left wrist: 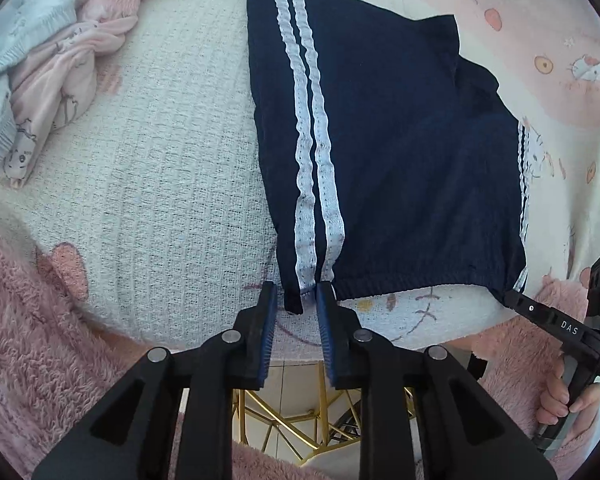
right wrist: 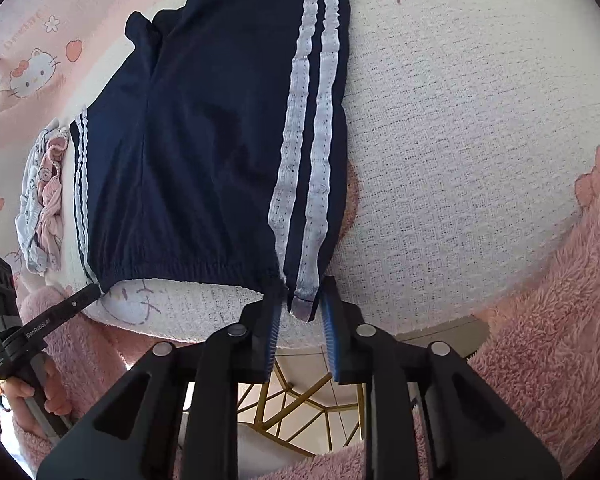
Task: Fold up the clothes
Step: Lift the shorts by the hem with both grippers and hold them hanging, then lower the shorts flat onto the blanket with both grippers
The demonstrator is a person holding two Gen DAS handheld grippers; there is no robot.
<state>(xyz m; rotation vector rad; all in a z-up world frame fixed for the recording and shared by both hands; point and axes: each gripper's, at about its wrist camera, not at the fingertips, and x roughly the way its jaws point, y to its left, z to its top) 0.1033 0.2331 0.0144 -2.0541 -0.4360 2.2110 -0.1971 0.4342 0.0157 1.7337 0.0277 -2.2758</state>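
Observation:
Navy shorts (left wrist: pixel 388 152) with two white side stripes lie flat on the white waffle cloth, waistband nearest me; they also show in the right wrist view (right wrist: pixel 204 152). My left gripper (left wrist: pixel 297 298) is open, its fingers either side of the waistband's left corner. My right gripper (right wrist: pixel 300 300) is open, its fingers either side of the waistband's right corner. The right gripper shows in the left wrist view (left wrist: pixel 512 296) at that far corner, and the left gripper shows in the right wrist view (right wrist: pixel 96 290).
A heap of pink and pale blue clothes (left wrist: pixel 48 72) lies to the left, also seen in the right wrist view (right wrist: pixel 44 200). A Hello Kitty print cloth (left wrist: pixel 540 40) covers the far side. The table edge (left wrist: pixel 340 344) is just beneath the grippers, with gold legs (left wrist: pixel 284 420) below.

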